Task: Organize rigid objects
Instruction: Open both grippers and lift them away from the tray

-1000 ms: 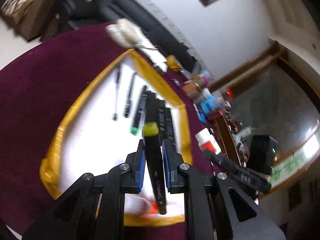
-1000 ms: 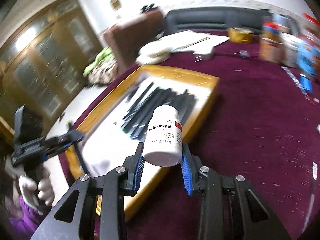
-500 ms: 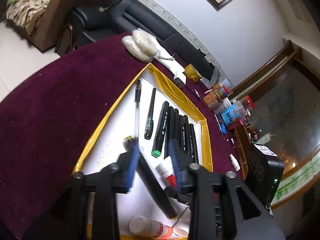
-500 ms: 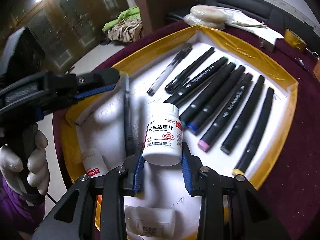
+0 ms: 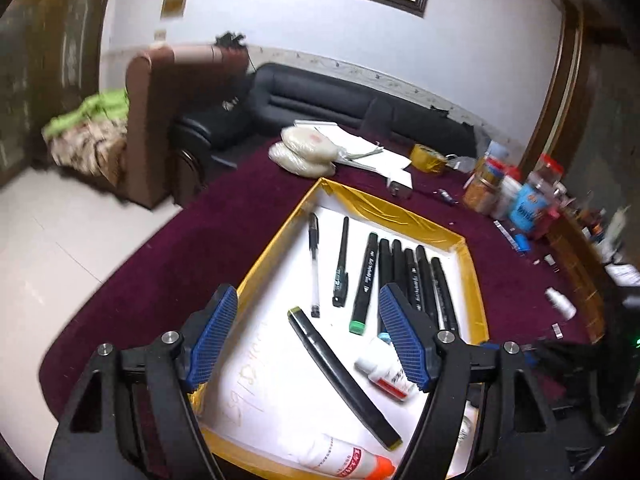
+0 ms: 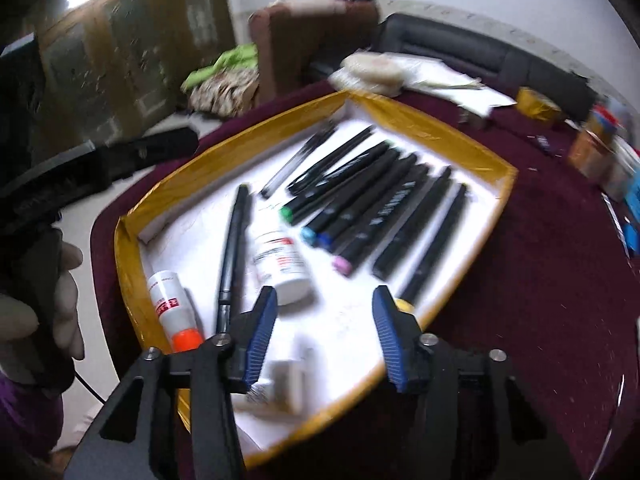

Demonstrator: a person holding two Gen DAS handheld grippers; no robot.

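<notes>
1. Left gripper (image 5: 308, 336): jaws apart and opening, nothing pressed between the blue pads. It hangs above the near half of the gold-rimmed tray (image 5: 476, 280).
2. Yellow-capped black marker (image 5: 342, 374): lies loose on the tray's white floor, slanted, directly below the left jaws, touching neither pad. In the right wrist view it (image 6: 234, 248) runs beside the white pill bottle.
3. Right gripper (image 6: 324, 336): jaws apart and opening, pads gripping nothing. It hovers over the tray's near edge.
4. White pill bottle (image 6: 280, 266): lies on its side on the tray floor, just ahead of the right gripper's left pad; contact cannot be told through the blur. From the left wrist view it (image 5: 384, 370) sits next to the slanted marker, partly behind the right-hand pad.
5. Row of black markers (image 5: 416, 280): side by side along the tray's far right part, coloured ends toward the camera: green, blue, pink visible in the right wrist view (image 6: 372, 208).
6. Two thin pens (image 5: 328, 268): parallel, left of the marker row.
7. Glue tube with orange cap (image 6: 172, 308): lies along the tray's near left wall.
8. A blurred white object (image 6: 284, 384) rests on the tray floor under the right gripper; its identity cannot be told.
9. Gloved hand (image 6: 40, 312): holds the left gripper's handle at the right wrist view's left edge.
10. Tray sits on a maroon tablecloth (image 5: 180, 272).
</notes>
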